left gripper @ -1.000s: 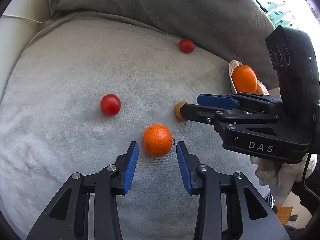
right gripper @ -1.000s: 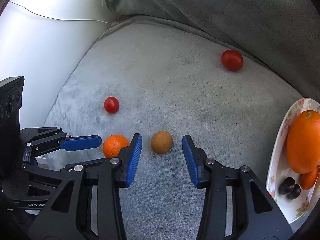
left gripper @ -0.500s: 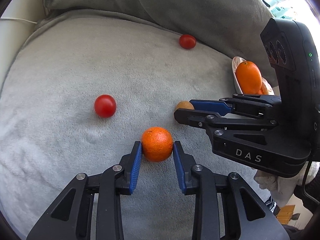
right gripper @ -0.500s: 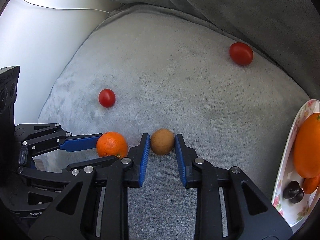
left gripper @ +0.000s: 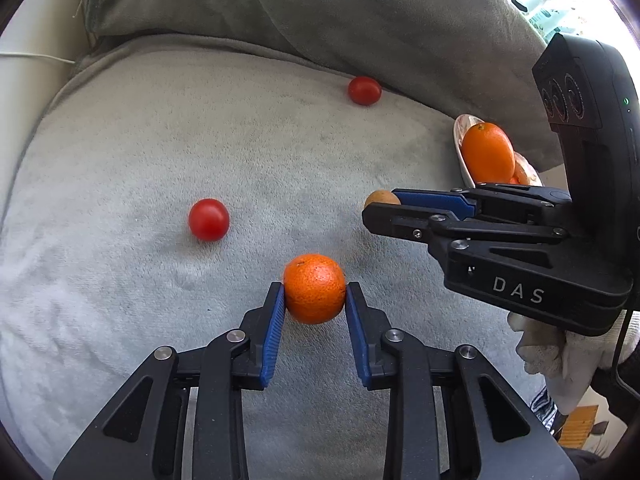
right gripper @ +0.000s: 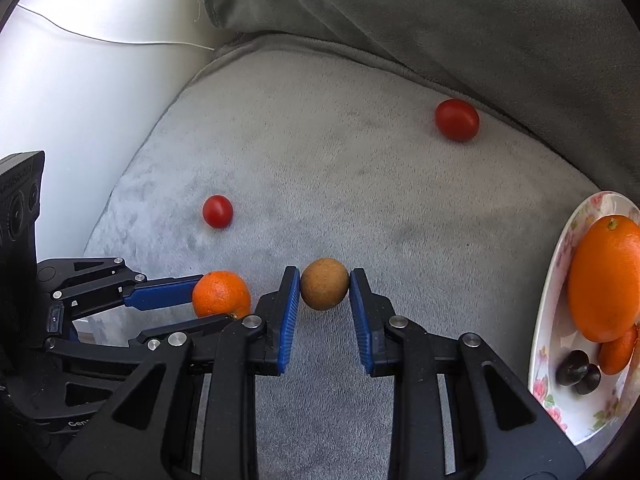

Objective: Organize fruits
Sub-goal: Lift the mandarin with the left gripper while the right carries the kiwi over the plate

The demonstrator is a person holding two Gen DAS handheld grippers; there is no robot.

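Note:
On a grey sofa cushion (left gripper: 120,160), my left gripper (left gripper: 315,296) is shut on a small orange mandarin (left gripper: 314,294), its blue pads pressing both sides. My right gripper (right gripper: 325,284) is shut on a small brown round fruit (right gripper: 324,283). In the left wrist view the right gripper (left gripper: 384,206) reaches in from the right, the brown fruit (left gripper: 380,197) peeking above its fingers. The right wrist view has the left gripper (right gripper: 208,294) at the lower left with the mandarin (right gripper: 221,294). Two red tomatoes lie loose: a near one (left gripper: 209,219) (right gripper: 217,211) and a far one (left gripper: 364,90) (right gripper: 457,119).
A floral plate (right gripper: 548,352) at the right holds a large orange (right gripper: 606,276), a smaller orange fruit (right gripper: 618,350) and dark grapes (right gripper: 578,372). A grey back cushion (left gripper: 320,12) rises behind. A white armrest with a thin cable (right gripper: 112,40) stands at the left. A gloved hand (left gripper: 560,360) holds the right gripper.
Both grippers moved forward and closed: the left pads came in onto the mandarin, the right pads onto the brown fruit. Both fruits rest at the same spots on the cushion.

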